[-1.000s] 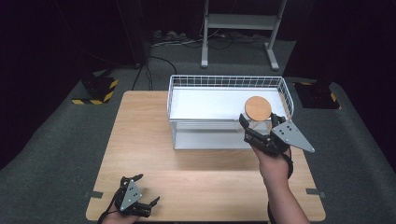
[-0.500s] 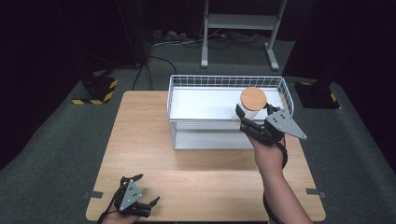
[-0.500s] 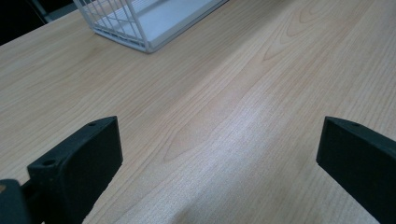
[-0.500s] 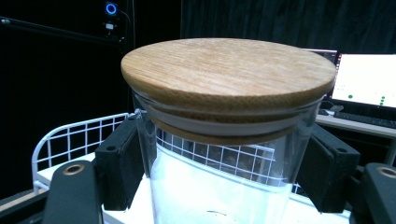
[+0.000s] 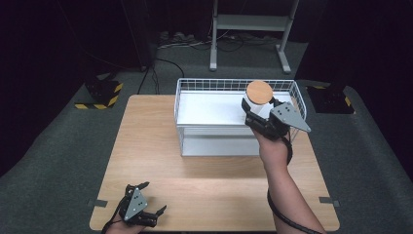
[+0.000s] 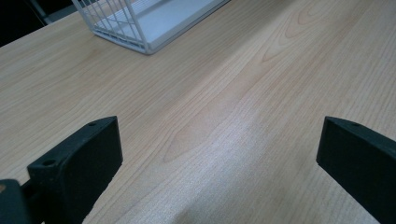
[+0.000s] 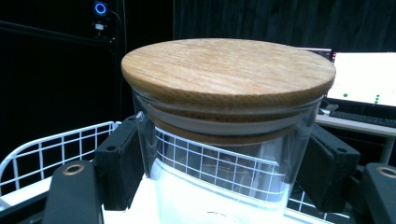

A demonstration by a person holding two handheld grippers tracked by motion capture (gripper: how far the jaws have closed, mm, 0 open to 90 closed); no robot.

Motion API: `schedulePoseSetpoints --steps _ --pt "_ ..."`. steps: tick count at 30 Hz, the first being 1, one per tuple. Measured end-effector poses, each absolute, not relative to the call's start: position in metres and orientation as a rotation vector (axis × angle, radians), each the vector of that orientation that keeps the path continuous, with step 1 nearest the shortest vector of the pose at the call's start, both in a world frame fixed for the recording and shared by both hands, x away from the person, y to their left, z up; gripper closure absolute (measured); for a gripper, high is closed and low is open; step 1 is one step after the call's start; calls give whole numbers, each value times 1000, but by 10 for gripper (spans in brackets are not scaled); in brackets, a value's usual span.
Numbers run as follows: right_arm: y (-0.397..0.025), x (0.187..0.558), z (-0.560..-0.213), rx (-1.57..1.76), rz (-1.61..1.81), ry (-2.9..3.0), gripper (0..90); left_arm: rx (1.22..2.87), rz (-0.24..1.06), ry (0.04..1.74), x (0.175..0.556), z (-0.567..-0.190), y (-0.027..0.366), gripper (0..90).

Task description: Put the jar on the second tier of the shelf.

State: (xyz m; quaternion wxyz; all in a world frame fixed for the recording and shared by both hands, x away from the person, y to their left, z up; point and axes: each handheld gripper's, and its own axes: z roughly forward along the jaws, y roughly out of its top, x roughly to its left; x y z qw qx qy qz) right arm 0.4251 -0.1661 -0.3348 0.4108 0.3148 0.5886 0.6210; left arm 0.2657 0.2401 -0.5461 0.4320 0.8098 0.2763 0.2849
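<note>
High view: I've got the right gripper point(image 5: 260, 116) clamped on the glass jar point(image 5: 258, 99) w/ wooden lid, now carried fwd over the wire basket point(image 5: 195, 84), so I'd guess drop-off's next. Left gripper point(image 5: 139, 211) idles agape on the table point(image 5: 146, 131).

Dark lab: black curtains point(image 7: 243, 18), monitor point(image 7: 364, 77).

1. The high view looks forward and down on the whole table point(image 5: 160, 146) from the person's side.
2. The left gripper view sits low, close to the tabletop, facing the wire basket point(image 6: 122, 21).
3. The right gripper view looks level, very near a jar point(image 7: 224, 140), sharing that basket with the others.
</note>
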Motion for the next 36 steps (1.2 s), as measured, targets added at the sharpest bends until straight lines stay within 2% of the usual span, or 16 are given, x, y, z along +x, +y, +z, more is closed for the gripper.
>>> schedulePoseSetpoints --steps 36 --pt "-152 461 -346 889 1542 1533 260 2001 703 689 265 -546 242 5"
